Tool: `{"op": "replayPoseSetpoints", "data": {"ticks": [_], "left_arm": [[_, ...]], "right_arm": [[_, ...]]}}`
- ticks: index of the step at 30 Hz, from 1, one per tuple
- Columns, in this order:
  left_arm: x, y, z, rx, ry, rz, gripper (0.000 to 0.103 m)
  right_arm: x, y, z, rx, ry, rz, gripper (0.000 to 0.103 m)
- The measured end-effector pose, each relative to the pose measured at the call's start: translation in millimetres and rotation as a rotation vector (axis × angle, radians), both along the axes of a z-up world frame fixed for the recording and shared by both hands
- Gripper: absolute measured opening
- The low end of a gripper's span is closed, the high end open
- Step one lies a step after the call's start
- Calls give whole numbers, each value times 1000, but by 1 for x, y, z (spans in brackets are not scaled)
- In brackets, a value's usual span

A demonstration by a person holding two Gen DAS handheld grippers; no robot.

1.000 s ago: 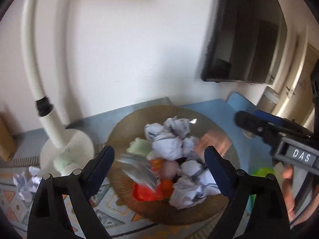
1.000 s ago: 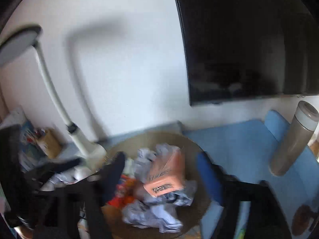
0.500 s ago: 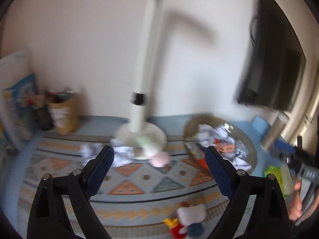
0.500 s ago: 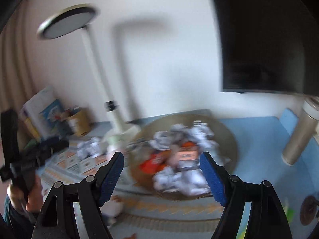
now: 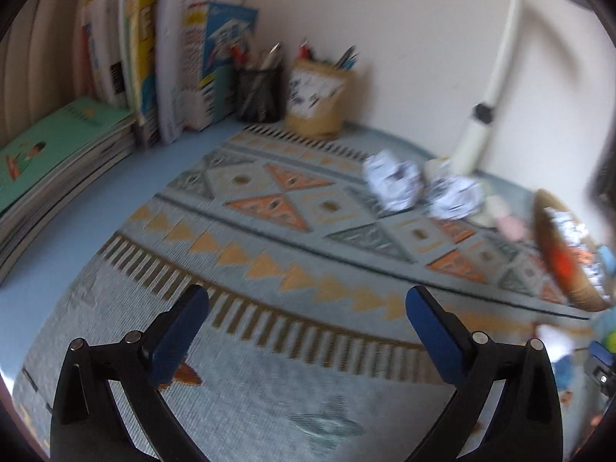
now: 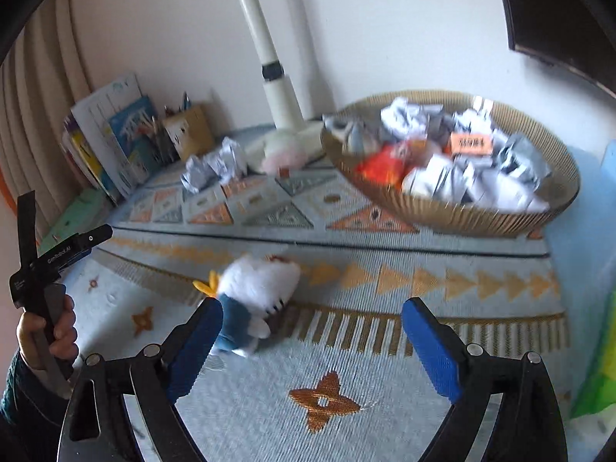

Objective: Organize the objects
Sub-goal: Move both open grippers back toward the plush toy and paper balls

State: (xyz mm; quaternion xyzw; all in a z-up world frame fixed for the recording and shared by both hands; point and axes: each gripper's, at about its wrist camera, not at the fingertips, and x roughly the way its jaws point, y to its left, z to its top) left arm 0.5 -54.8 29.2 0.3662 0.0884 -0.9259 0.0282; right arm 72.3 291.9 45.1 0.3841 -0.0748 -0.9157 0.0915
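A woven basket [image 6: 454, 211] full of crumpled paper balls and small items sits at the right of the patterned mat; its edge shows in the left wrist view [image 5: 554, 265]. Two crumpled paper balls [image 5: 392, 184] lie on the mat by the lamp base, also seen in the right wrist view [image 6: 211, 167]. A white and blue plush toy [image 6: 254, 296] lies on the mat just ahead of my right gripper's left finger. My right gripper [image 6: 312, 331] is open and empty. My left gripper [image 5: 308, 319] is open and empty above the mat's fringe.
A white lamp post [image 6: 273, 73] stands behind the mat, with a pink soft item [image 6: 285, 156] at its base. Books [image 5: 169, 61] and two pen holders [image 5: 315, 96] line the back left wall. A stack of booklets [image 5: 46, 161] lies at the left. A green item [image 6: 600, 369] sits at the right edge.
Both grippers have pulled back from the basket and swung left and down toward the mat. The left view now faces the books and pen holders; the plush toy has come into the right view.
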Motion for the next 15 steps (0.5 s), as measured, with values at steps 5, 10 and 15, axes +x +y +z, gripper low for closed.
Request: {"op": "replayPoseSetpoints", "data": {"ticks": [5, 10, 15], "left_arm": [[2, 3, -2, -22, 4, 17, 102], [3, 14, 1, -64, -15, -46, 102], [-21, 29, 19, -142, 26, -153, 102]], "right_arm": [[1, 0, -5, 28, 17, -45, 96], [2, 14, -3, -41, 18, -66, 96], [-3, 13, -5, -180, -97, -35, 96]]}}
